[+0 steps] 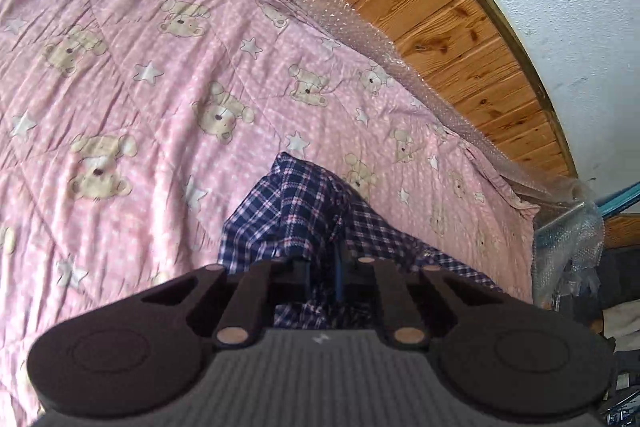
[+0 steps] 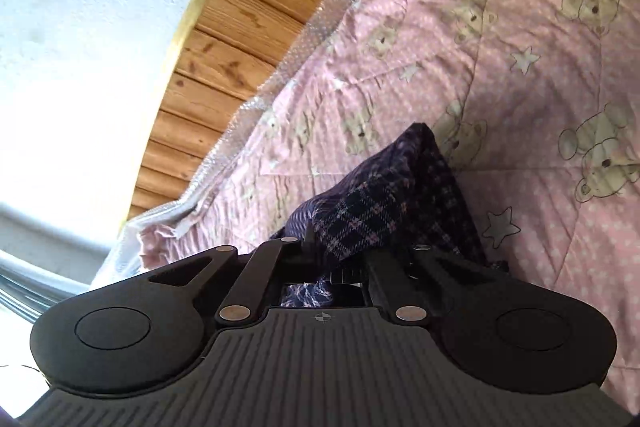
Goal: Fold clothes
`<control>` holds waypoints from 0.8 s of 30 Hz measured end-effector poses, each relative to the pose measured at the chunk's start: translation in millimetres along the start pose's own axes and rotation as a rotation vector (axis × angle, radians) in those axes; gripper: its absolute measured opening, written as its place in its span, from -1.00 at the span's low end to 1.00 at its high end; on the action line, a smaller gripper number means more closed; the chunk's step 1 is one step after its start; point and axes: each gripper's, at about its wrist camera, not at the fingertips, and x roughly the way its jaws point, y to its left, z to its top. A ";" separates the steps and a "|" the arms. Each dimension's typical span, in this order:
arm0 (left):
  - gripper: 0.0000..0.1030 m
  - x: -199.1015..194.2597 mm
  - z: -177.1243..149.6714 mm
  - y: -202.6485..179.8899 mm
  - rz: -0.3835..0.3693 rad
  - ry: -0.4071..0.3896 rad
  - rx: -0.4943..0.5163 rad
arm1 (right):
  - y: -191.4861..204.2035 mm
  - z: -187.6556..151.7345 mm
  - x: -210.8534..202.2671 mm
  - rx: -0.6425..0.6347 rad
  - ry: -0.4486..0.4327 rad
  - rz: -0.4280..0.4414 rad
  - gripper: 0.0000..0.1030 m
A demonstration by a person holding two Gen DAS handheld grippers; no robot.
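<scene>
Left wrist view: the left tool [image 1: 324,267] was pinched on a bunched-up plaid shirt [image 1: 288,211] lying on the pink bear quilt [image 1: 132,99]. Right wrist view: the right tool [image 2: 340,259] was clamped tight on the same shirt [image 2: 380,203]; it looked light and floppy, so I'd grab edges or corners.
</scene>
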 end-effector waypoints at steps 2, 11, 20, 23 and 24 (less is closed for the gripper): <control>-0.80 -3.2 -14.1 15.1 0.001 0.047 -0.030 | -5.9 1.5 -14.9 0.004 0.011 -0.020 -1.00; -0.73 43.5 -51.3 41.5 0.114 0.133 -0.039 | -53.7 -22.4 12.7 0.070 0.122 -0.118 -0.47; -0.50 19.5 -59.2 42.4 0.137 0.068 -0.033 | -40.2 -42.3 17.0 -0.047 0.141 -0.113 -1.00; 0.11 -10.0 -47.4 40.5 0.115 0.005 -0.017 | -32.8 -48.8 7.2 -0.118 0.178 -0.144 -1.00; 0.25 -17.2 -40.4 41.0 0.120 -0.020 -0.011 | -29.1 -48.6 3.4 -0.164 0.189 -0.169 -1.00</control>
